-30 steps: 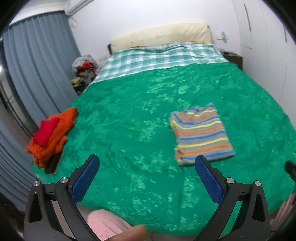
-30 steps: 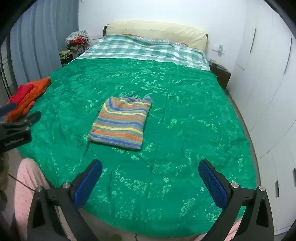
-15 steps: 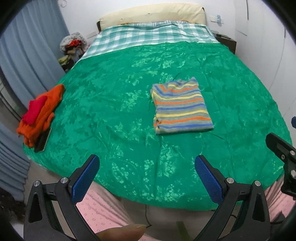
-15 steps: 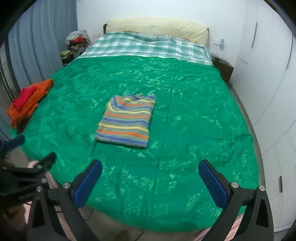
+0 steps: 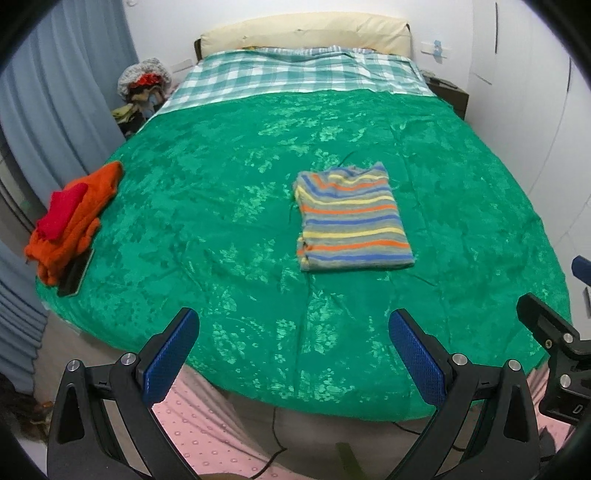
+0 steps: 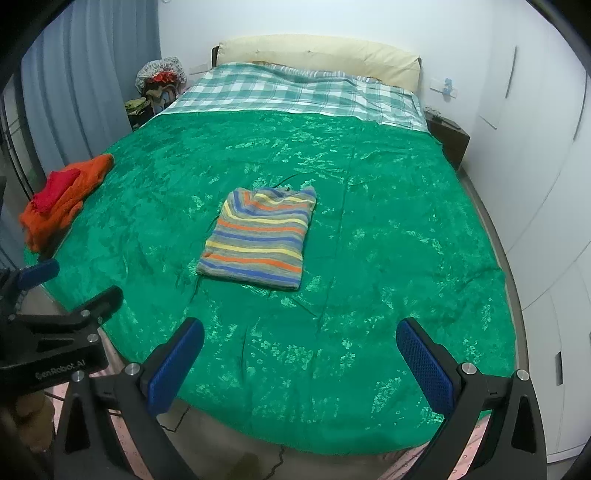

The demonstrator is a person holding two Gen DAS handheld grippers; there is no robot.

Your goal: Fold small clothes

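Note:
A striped garment, folded into a neat rectangle, lies flat in the middle of the green bedspread; it also shows in the right wrist view. My left gripper is open and empty, held off the bed's front edge, well short of the garment. My right gripper is open and empty too, also back from the front edge. An orange and red pile of clothes sits at the bed's left edge, also in the right wrist view.
A dark phone-like slab lies beside the orange pile. A checked sheet and pillow are at the head. A nightstand and white wardrobe stand on the right, curtains on the left.
Both grippers have pulled back and up from the bed, so more of the front edge and floor shows. The striped garment has not moved. Both stay open.

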